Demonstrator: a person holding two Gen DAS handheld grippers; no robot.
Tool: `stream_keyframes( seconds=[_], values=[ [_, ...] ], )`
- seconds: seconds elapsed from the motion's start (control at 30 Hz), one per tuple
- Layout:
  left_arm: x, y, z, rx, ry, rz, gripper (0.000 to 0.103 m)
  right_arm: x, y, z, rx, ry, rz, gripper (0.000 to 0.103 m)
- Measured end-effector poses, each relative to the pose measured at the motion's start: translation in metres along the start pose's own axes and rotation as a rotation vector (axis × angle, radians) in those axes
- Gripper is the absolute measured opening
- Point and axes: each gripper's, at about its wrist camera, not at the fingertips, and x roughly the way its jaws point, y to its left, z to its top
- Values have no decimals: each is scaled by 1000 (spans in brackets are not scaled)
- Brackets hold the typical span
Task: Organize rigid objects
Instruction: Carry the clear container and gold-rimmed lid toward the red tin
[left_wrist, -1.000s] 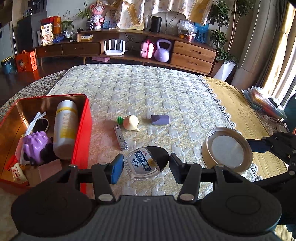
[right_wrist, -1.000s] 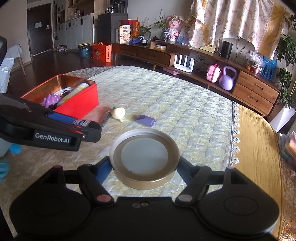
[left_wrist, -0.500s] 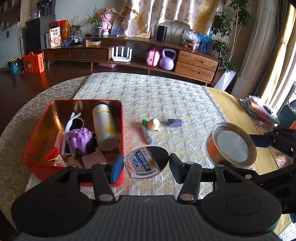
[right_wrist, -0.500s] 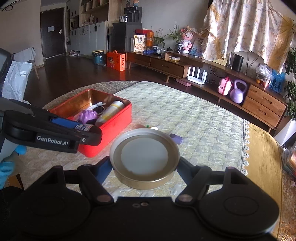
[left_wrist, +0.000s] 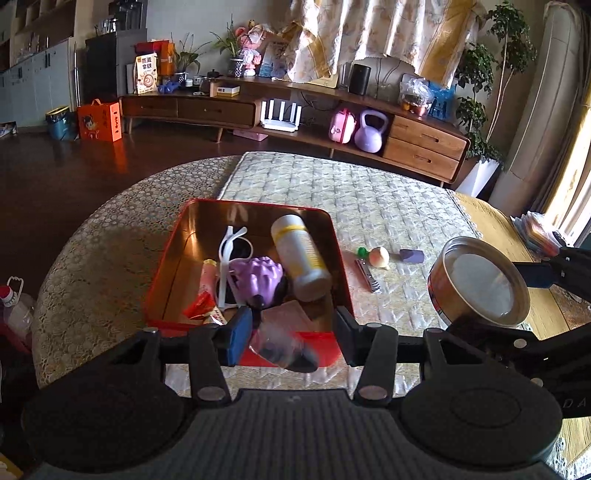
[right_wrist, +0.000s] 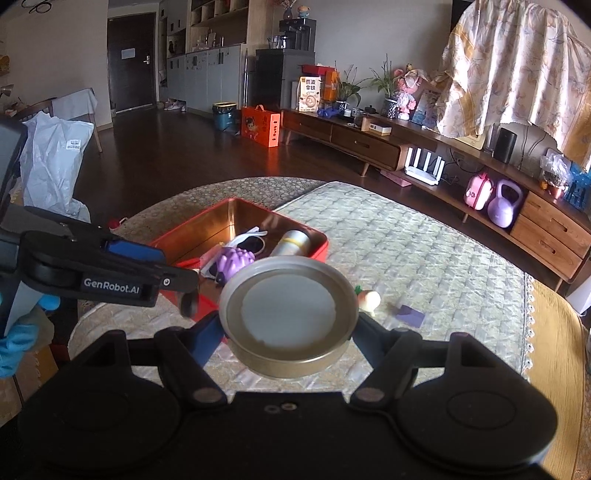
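Observation:
My left gripper (left_wrist: 288, 338) is open above the near edge of the red tin box (left_wrist: 168, 258). A small clear-and-black case (left_wrist: 282, 349) is blurred between and below its fingers, apart from both pads. The box holds a white bottle (left_wrist: 299, 254), a purple spiky ball (left_wrist: 258, 277) and white sunglasses (left_wrist: 231, 251). My right gripper (right_wrist: 290, 332) is shut on a round metal tin (right_wrist: 290, 310) and holds it above the table, right of the box; the tin also shows in the left wrist view (left_wrist: 480, 282).
On the quilted table cloth (left_wrist: 369, 206) right of the box lie a nail clipper (left_wrist: 365, 275), a small onion-shaped toy (left_wrist: 378, 255) with a green piece, and a purple block (left_wrist: 411, 255). The wooden table edge (right_wrist: 557, 350) is at the right.
Both grippers rose and moved left toward the box. My left gripper opened and the small case it held has left the fingers. The right gripper still holds the tin.

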Motion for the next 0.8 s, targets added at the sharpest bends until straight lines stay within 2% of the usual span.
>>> stream_keyframes(
  seconds=[0.17,0.3,0.43,0.53,0.6,0.63,0.67,0.7,0.8],
  values=[
    [11,24,3,-19,10,23,45,23,13,11,-6,12,4,75],
    [15,44,-6,-38,32,27,45,44,16,22,-10,24,-10,75],
    [10,46,-25,50,36,15,45,59,17,29,-8,30,-9,75],
    [14,42,-41,79,56,18,45,65,19,29,-13,39,-1,75],
    [21,39,-51,86,70,23,49,66,20,27,-13,41,3,75],
    [24,38,-55,90,77,23,55,66,21,27,-11,41,6,75],
    [28,37,-59,89,84,23,65,67,21,26,-9,43,9,75],
    [30,36,-62,87,87,18,69,67,21,25,-9,46,11,75],
    [36,35,-70,75,99,-4,74,68,21,25,-12,53,14,75]
  ],
)
